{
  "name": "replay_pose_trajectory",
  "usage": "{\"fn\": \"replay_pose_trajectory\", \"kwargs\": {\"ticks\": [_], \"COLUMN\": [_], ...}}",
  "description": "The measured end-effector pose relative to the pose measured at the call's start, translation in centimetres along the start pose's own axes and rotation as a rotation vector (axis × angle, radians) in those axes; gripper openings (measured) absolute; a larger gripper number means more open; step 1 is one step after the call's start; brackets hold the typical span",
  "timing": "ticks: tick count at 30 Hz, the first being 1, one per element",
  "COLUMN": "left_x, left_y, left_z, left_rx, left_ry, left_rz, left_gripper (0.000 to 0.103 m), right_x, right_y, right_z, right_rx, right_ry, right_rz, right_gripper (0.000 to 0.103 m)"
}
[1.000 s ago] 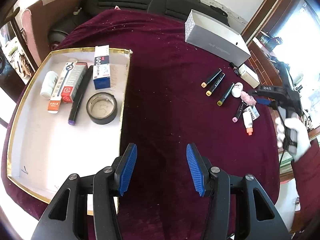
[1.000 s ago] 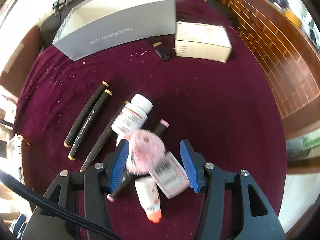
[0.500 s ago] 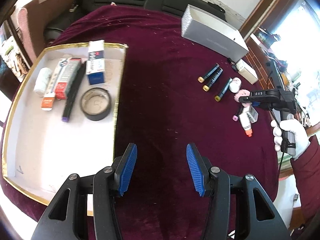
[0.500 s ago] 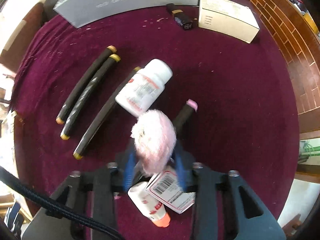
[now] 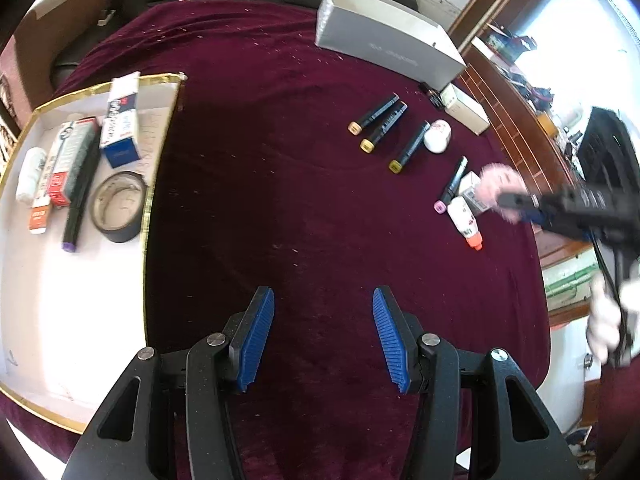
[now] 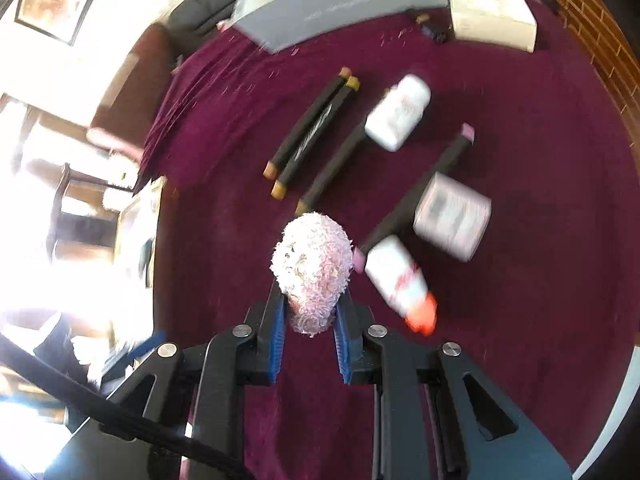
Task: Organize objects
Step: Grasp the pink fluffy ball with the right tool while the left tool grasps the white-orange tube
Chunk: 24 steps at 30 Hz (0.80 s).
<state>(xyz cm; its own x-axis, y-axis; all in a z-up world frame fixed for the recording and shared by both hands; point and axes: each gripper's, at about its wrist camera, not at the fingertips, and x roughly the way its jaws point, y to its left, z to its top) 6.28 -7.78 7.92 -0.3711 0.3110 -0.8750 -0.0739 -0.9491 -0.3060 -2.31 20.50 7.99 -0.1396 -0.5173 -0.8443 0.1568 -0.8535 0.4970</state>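
The right gripper (image 6: pixel 310 330) holds a pink fluffy ball (image 6: pixel 313 268) between its blue pads (image 6: pixel 278 334); the jaws are narrow and pressed on the lower part of the ball, while most of it stands out past the fingertips, above the dark red cloth (image 6: pixel 520 320). Just to the right of these jaws lies a small white bottle with an orange cap (image 6: pixel 400 280), and beside it a black marker with pink ends (image 6: pixel 416 192) and a small white box (image 6: pixel 452 216), which is blurred. Further ahead lie two black markers with yellow ends (image 6: pixel 310 132), side by side, then a third marker (image 6: pixel 332 168) next to a white pill bottle (image 6: pixel 398 112). Far ahead stand a long grey box (image 6: pixel 344 4) and a white carton (image 6: pixel 492 16).

The left gripper (image 5: pixel 323 338) has its jaws wide apart with nothing between them, over the bare cloth. To the left of these jaws is a white tray with a gold rim (image 5: pixel 146 208). In its far part lie a roll of black tape (image 5: pixel 118 206), a black marker with a purple end (image 5: pixel 78 204), a red and white box (image 5: pixel 62 160), a blue and white box (image 5: pixel 120 128) and a white roll (image 5: pixel 30 176). The near part of the tray shows only its white floor.
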Motion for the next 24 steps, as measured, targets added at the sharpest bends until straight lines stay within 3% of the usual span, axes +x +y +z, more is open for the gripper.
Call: {"fn": "replay_pose_trajectory", "kwargs": {"ticks": [5,9,13,17,24], "left_x": [2.0,4.2,7.4,10.2,13.0], "left_y": [-2.4,-6.3,-9.7,-12.0,-13.5], "left_z": [0.9,2.8,3.8,4.5,6.0], "left_rx": [0.021,0.039,0.070,0.068,-0.016], "left_ry": [0.051,0.058,0.068,0.094,0.092], "left_rz": [-0.081,-0.157,-0.154,-0.142,-0.159], "left_gripper": [0.045,0.045,0.045,0.045,0.046], "right_x": [1.0,0.6,0.5,0.2,-1.0], "right_y": [-2.7,-4.7,-6.2,-7.6,-9.4], "right_z": [-4.5,-6.1,-7.0,-8.1,-9.1], "right_rx": [0.053,0.103,0.124,0.184,0.263], "right_ry": [0.036,-0.004,-0.006,-0.023,-0.070], "right_rz": [-0.091,-0.177,-0.239,-0.228,-0.206], "right_gripper": [0.019,0.019,0.024,0.039,0.041]}}
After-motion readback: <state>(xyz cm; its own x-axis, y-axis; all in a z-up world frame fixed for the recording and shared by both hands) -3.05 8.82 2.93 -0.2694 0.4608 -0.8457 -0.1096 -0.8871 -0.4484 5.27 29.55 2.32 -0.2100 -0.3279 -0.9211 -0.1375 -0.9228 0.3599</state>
